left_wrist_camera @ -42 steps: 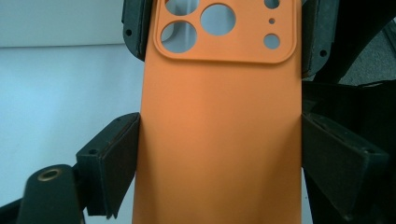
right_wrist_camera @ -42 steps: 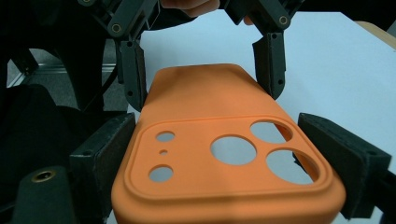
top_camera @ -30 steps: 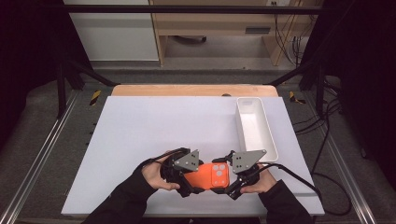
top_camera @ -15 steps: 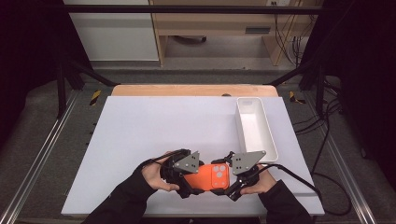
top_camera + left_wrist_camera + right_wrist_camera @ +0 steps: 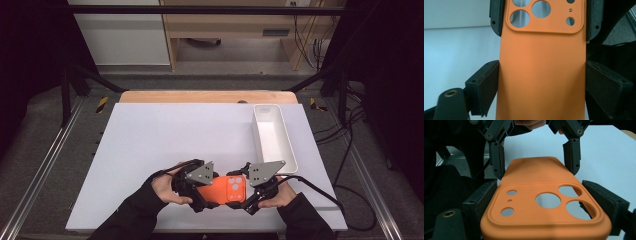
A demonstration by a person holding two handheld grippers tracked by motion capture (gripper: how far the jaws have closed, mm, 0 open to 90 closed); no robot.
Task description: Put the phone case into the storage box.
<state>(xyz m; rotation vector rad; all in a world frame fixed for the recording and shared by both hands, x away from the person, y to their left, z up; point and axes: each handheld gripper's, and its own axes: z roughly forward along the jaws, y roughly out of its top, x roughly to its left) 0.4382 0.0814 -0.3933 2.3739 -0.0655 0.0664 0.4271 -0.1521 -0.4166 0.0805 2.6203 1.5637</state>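
An orange phone case (image 5: 223, 190) is held between the 2 grippers at the near edge of the white table (image 5: 165, 135), close to the person's body and just short of the white tray (image 5: 291, 150) that stands along the table's right side. In the high view the left gripper (image 5: 202, 200) comes in from the left and the right gripper (image 5: 248, 197) from the right, their grey plates nearly meeting over the case, whose camera end points toward the right gripper. The left gripper view looks along the case's smooth back (image 5: 541, 70): its 2 black jaws press against the long edges at the plain end, pinching it. The right gripper view shows the camera end (image 5: 544, 207) (3 large round cut-outs and 3 small holes inside a raised frame) lying between its own jaws, which clasp the case's 2 sides there, with the other gripper's jaws farther off at the plain end. Whether the case rests on the table or is lifted just off it cannot be told. Both hands, the left hand (image 5: 167, 187) and the right hand (image 5: 280, 197), wrap the gripper handles, in dark sleeves.
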